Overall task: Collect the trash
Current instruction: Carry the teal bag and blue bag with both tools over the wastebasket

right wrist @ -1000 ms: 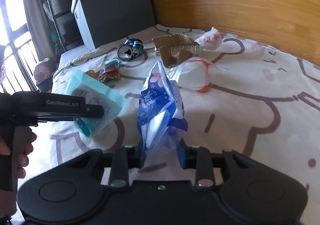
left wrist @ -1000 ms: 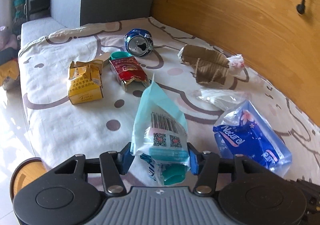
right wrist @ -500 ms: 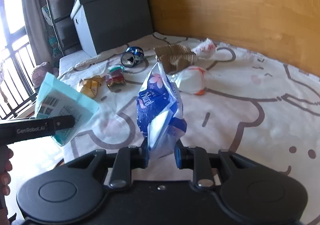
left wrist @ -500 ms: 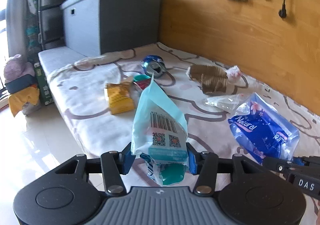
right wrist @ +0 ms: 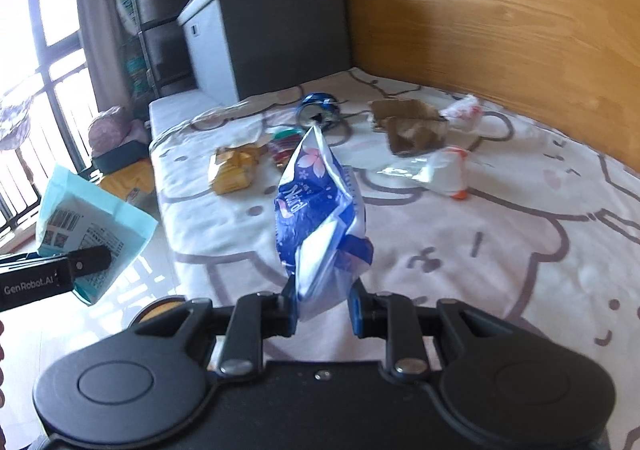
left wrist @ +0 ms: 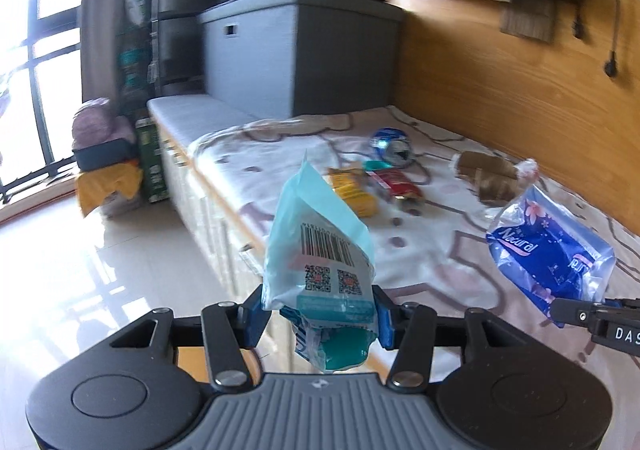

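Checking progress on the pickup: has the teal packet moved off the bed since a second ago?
Yes. The teal packet has drawn back from the bed, now over floor.

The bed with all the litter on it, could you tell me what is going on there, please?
A person is clearing trash off the bed with a pair of tongs in each hand. The left tongs grip a pale teal packet, and the right tongs grip a blue plastic wrapper; both are lifted clear of the bedspread. A crushed can, a yellow box, torn cardboard and other wrappers lie uncollected.
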Available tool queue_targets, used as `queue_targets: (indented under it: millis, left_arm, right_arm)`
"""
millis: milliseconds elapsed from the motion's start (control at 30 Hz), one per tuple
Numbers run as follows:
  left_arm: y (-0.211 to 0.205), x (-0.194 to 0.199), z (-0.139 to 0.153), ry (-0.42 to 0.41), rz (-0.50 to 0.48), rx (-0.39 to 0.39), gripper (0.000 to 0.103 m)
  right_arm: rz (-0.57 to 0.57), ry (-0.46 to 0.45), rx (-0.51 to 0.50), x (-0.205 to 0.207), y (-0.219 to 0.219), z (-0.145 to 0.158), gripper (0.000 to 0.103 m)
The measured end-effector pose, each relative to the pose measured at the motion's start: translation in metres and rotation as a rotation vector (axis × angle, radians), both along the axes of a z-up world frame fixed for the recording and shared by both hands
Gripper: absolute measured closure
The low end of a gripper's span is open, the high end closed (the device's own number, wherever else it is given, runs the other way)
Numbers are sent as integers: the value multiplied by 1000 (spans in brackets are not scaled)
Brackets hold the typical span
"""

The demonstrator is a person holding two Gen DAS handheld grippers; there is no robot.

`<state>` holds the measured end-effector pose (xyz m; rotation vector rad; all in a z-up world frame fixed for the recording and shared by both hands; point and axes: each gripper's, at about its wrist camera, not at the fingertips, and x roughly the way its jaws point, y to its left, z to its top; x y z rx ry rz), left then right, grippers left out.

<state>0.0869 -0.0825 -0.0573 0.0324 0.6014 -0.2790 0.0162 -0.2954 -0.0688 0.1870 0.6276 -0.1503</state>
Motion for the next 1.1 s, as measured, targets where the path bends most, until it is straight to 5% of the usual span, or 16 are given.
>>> queue_targets:
  millis: [633,1100]
  left_arm:
    - [107,5,-43,90,236,-54,50]
    - [155,38,-110,246,407,-125,50]
  right_arm:
    - [269,66,-97,50,118,-22,78]
    - [442,180,-121,98,194,-77,78]
